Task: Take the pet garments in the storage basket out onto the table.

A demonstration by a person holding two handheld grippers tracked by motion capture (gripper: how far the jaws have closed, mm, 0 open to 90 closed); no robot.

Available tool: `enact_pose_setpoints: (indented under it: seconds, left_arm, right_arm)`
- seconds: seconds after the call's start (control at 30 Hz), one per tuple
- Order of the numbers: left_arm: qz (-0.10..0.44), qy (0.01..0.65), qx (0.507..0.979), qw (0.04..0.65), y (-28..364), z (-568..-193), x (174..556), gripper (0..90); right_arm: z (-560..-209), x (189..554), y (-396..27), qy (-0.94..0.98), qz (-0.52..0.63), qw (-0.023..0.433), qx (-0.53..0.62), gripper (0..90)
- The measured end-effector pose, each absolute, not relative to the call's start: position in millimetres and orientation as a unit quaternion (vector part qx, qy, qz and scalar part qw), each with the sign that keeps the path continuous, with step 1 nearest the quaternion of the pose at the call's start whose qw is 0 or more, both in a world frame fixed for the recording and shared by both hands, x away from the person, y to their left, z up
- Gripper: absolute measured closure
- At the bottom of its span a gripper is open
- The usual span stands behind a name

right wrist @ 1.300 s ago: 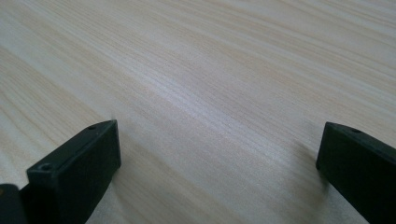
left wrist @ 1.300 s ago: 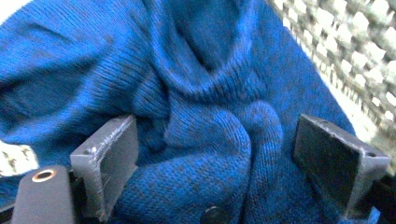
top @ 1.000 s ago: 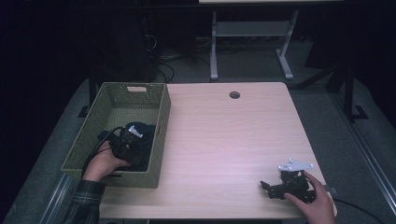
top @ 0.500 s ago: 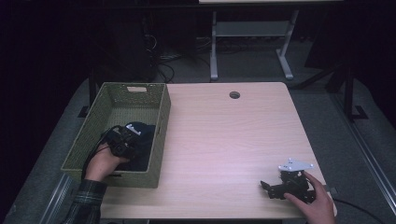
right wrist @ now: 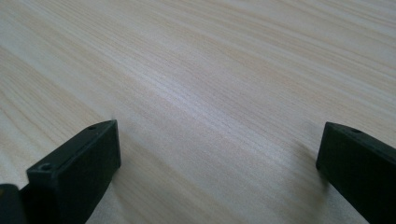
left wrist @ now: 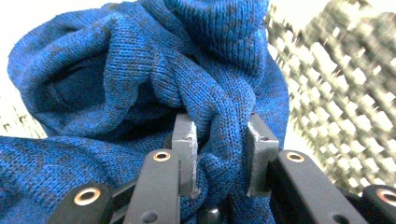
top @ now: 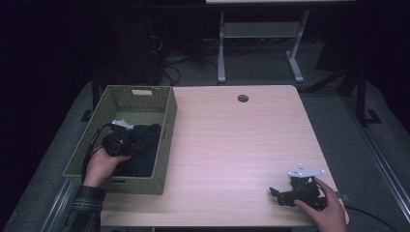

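Left gripper (top: 117, 141) down inside the green woven basket (top: 167, 126) at the table's left side, held by the left hand (top: 99, 166); jaws closed on a fold of the dark blue knitted garment (top: 145, 147), as the left gripper view makes plain: a thick twisted ridge of knit (left wrist: 219, 135) pinched between the two pads (left wrist: 184, 140), jaws narrowed to a small gap packed with fabric; that ridge running up and away from the jaws, roughly along the gripper's own line; the rest of the garment bunched loosely above and to the left; basket wall (left wrist: 345, 93) blurred behind at the right.

From the high view, garment heaped in the near right part of the basket, against its right wall, long axis running roughly from near side to far side; no clear front or end to tell which way it points.

Right gripper (top: 296, 190) near the table's (top: 241, 145) near right corner, in the right hand (top: 326, 210), pointing left; jaws spread wide in the right gripper view, bare wood grain (right wrist: 210, 93) between them, nothing held.
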State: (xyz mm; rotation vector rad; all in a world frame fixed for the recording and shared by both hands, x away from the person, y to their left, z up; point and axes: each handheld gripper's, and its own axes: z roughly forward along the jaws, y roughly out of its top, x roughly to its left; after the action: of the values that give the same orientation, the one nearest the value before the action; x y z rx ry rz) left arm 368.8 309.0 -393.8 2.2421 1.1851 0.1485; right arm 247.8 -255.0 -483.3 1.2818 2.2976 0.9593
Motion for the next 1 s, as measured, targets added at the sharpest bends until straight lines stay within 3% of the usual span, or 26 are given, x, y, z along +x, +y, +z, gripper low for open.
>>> enact_pose_setpoints:
  seconds: [0.4,1.0]
  left_arm:
    - [0.085,0.465,0.786,0.399,330.6,-371.7,365.6,70.2]
    - [0.108,0.442,0.766,0.453,328.3,-340.1,359.4,70.1]
  right_arm:
    - [-483.3,248.2,-254.9,0.808,0.337,0.171,0.452,0.0]
    - [-483.3,248.3,-254.9,0.808,0.337,0.171,0.452,0.0]
